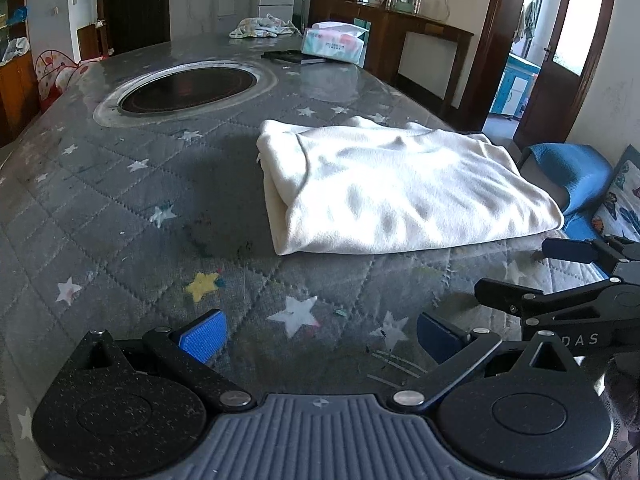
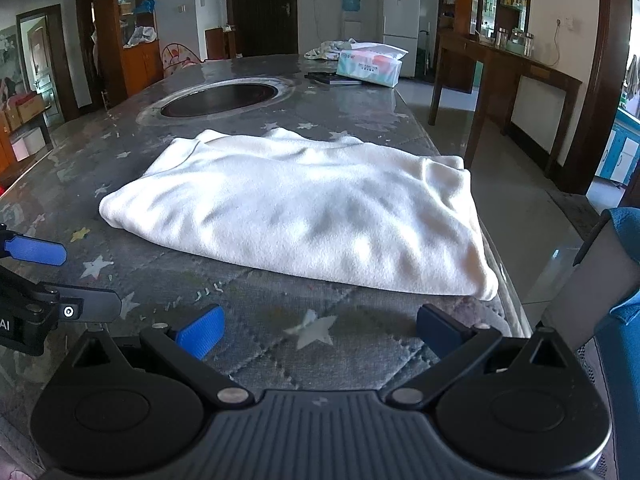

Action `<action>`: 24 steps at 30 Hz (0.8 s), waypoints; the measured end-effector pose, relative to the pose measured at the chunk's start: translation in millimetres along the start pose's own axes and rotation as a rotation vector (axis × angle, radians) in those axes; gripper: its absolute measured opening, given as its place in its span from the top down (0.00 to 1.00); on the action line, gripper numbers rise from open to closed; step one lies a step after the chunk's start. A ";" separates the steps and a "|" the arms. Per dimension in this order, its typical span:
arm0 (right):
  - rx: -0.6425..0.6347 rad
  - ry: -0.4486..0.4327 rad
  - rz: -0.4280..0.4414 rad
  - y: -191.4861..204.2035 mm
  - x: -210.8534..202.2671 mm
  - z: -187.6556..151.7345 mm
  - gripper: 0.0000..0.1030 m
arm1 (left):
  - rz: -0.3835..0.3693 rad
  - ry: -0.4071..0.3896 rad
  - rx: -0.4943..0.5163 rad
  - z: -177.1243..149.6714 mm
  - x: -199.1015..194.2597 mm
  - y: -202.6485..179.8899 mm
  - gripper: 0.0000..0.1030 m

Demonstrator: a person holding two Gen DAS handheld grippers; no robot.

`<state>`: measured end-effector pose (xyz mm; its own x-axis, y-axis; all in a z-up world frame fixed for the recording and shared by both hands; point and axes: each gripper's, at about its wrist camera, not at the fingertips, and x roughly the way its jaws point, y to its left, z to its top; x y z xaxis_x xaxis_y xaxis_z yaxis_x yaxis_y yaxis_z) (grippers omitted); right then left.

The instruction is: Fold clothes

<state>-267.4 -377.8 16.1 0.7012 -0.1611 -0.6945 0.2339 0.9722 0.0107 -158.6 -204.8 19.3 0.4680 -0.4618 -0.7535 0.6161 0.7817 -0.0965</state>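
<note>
1. The table (image 1: 120, 208) is long and covered with a grey quilted cloth with white stars and 1 yellow star. It fills most of both views.
2. The white garment (image 1: 400, 188) lies folded in a thick rectangle on the table, near the right edge. In the right wrist view the same garment (image 2: 304, 216) is just ahead of the gripper, and its right end reaches the edge of the table. No gripper touches it.
3. A round dark recess (image 1: 188, 88) with a metal ring sits in the table, beyond the garment.
4. The left gripper (image 1: 320, 336) is above the bare cloth, near the garment but apart from it. Its 2 blue fingers (image 1: 204, 338) stand wide apart and hold nothing.
5. The right gripper (image 2: 320, 330) is also over the bare cloth, just before the near edge of the garment. Its fingers (image 2: 202, 332) are spread wide and are empty. In the left wrist view it shows at the right side (image 1: 560, 276), also spread.
6. A tissue pack (image 1: 334, 42) lies at the far end of the table, on a flat dark object (image 1: 292, 57).
7. A crumpled patterned cloth (image 1: 264, 26) lies behind the tissue pack.
8. A white fridge (image 2: 400, 26) stands against the far wall.
</note>
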 end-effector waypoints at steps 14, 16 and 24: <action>0.018 0.023 -0.027 1.2 -3.5 1.1 0.00 | 0.032 0.013 0.024 1.2 3.3 -5.8 0.00; 0.028 0.032 -0.043 0.9 -4.2 1.5 0.00 | 0.033 0.013 0.017 1.7 3.3 -5.2 0.00; 0.046 0.043 -0.089 1.8 -7.8 0.1 0.00 | 0.031 0.019 0.018 -0.1 0.2 -7.5 0.00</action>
<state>-272.4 -374.8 21.7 0.6472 -0.2380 -0.7242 0.3251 0.9455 -0.0202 -163.2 -210.7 19.8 0.4747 -0.4296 -0.7682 0.6133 0.7874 -0.0614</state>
